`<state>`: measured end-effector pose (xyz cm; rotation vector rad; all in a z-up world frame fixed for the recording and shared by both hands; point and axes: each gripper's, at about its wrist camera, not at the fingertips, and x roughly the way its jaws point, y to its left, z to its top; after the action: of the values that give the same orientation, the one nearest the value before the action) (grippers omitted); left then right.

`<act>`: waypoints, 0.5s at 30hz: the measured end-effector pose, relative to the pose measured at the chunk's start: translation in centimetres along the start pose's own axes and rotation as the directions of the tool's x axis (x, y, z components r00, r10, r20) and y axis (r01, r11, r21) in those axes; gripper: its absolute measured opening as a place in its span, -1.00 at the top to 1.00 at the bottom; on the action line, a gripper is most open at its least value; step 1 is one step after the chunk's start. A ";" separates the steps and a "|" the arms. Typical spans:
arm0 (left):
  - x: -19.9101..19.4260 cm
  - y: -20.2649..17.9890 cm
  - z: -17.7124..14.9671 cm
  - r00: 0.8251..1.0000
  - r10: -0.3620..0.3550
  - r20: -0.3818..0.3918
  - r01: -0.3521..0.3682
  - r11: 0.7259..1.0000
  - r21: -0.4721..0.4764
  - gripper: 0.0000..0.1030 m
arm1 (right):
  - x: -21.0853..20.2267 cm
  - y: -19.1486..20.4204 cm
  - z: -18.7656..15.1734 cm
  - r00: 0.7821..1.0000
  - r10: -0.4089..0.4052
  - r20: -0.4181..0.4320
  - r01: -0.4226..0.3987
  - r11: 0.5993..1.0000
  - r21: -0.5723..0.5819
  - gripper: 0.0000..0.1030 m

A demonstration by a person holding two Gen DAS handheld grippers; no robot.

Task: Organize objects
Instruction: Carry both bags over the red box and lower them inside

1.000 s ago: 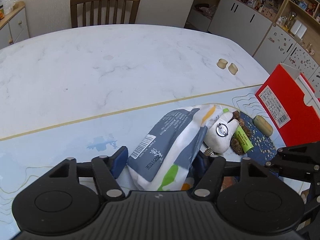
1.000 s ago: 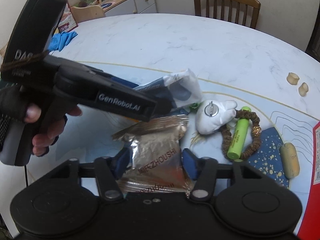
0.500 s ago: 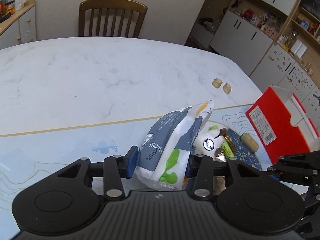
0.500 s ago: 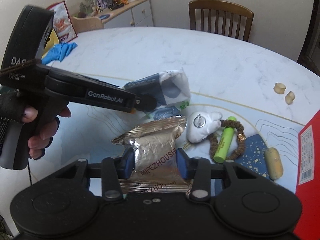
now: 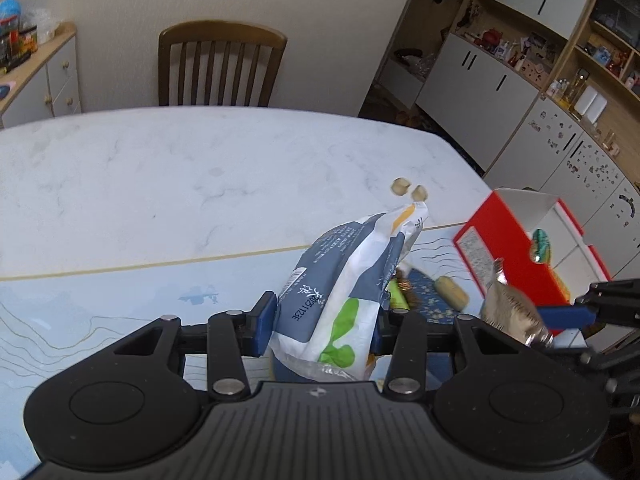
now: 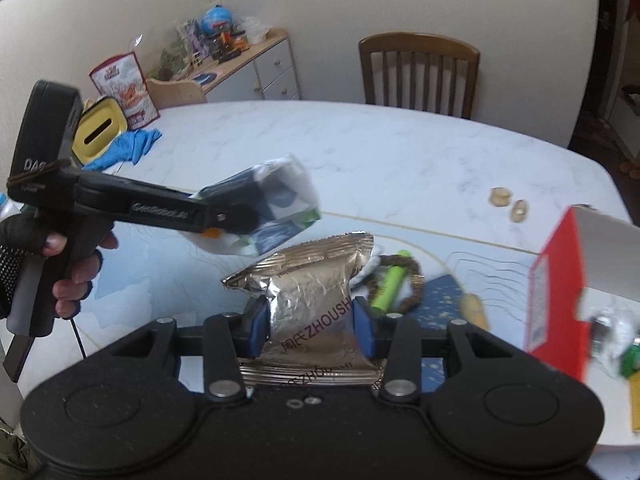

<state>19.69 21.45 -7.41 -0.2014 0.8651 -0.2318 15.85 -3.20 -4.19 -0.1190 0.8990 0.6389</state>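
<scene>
Transport step in hand: the left gripper point(image 5: 320, 320) pinches a grey-and-white printed plastic snack bag point(image 5: 344, 280), and the right gripper point(image 6: 310, 326) pinches a crinkled silver foil pouch point(image 6: 312, 292), both clear of the table. The open red cardboard box point(image 6: 556, 292) stands at 3 o'clock, apparently already holding items. The next move probably calls for carrying each packet over the box opening before spreading the jaws.

Left gripper point(image 5: 322, 320) is up off the table, both blue pads pressed into a grey-and-white packet point(image 5: 344, 280). Right gripper point(image 6: 310, 326) is raised too, pads squeezing a silver foil pouch point(image 6: 310, 292). A gloved left hand point(image 6: 60, 264) grips the left handle.
</scene>
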 end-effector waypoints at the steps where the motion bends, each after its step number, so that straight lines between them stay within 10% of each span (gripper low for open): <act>1: -0.4 -0.5 0.1 1.000 -0.003 0.002 0.003 1.000 0.003 0.16 | -0.7 -0.5 0.0 1.000 -0.005 0.007 0.005 1.000 0.003 0.18; 15: -2.0 -11.1 1.5 0.998 -0.056 0.015 0.055 0.995 0.082 0.16 | -8.5 -10.0 -1.2 0.994 -0.082 0.065 0.074 0.991 0.111 0.18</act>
<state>18.27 11.55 -2.00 -0.1508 0.8314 -0.3165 16.80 -15.74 -0.12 -0.0340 0.8555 0.5171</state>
